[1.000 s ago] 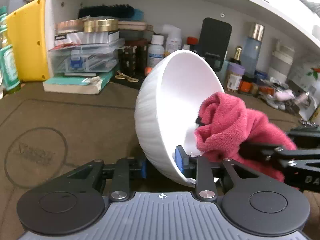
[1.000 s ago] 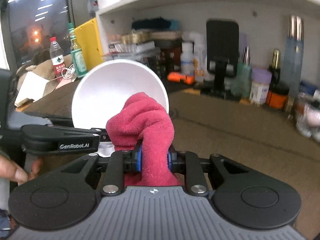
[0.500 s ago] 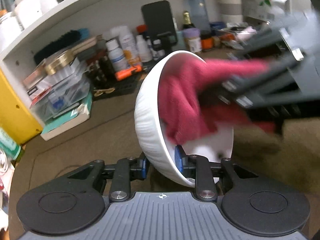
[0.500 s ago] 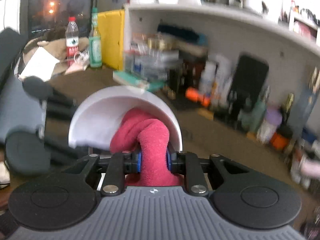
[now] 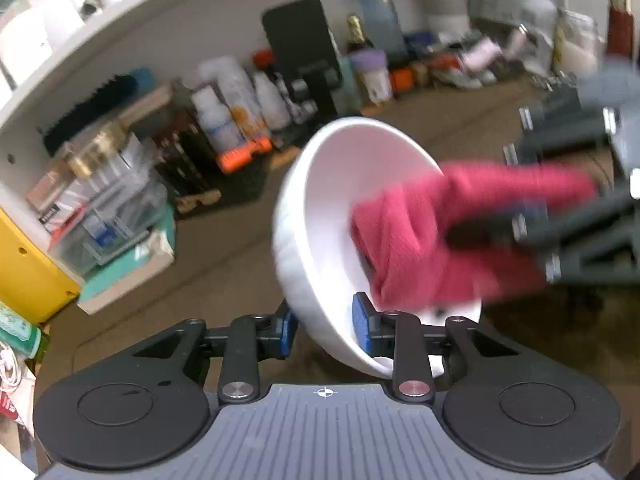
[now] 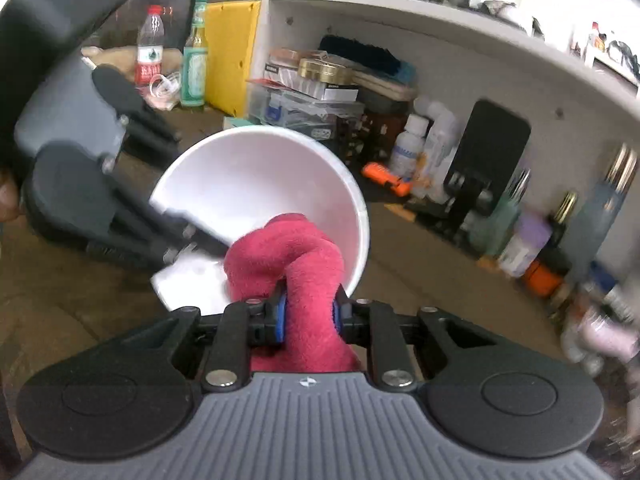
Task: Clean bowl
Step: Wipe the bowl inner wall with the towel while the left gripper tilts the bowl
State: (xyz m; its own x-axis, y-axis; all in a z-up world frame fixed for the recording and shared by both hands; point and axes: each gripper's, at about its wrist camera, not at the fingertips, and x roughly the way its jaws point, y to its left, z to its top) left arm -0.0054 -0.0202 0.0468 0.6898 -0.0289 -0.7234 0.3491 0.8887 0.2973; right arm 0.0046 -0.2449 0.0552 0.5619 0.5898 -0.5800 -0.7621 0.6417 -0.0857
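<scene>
White bowl (image 5: 320, 216), one only, held off the worktop (image 5: 224, 248) by our left tool (image 5: 325, 326), whose blue pads pinch the wall at the near rim, one pad outside, one inside. It is tipped so the mouth faces right, toward the other tool. We count one cloth (image 6: 296, 264), red and bunched, clamped by our right tool (image 6: 308, 318) with the jaws nearly together on the fabric; the free wad sits inside the bowl against the lower wall, near the rim. We judge the step in hand to be wiping the inside. To do it well, we would keep the left grip firm, since a pinch on one spot of a smooth rim could let the bowl swing or slip under the push of the cloth. We would press the wad lightly, sweep round the wall and across the bottom, and keep the hard jaws off the bowl so that only fabric rubs it. Turning the bowl a little between sweeps should bring fresh wall to the cloth; the patch under the inner pad will stay unwiped until we regrip. Tools: two. The shelf (image 6: 440, 40) behind holds many bottles and boxes, too blurred to count.
</scene>
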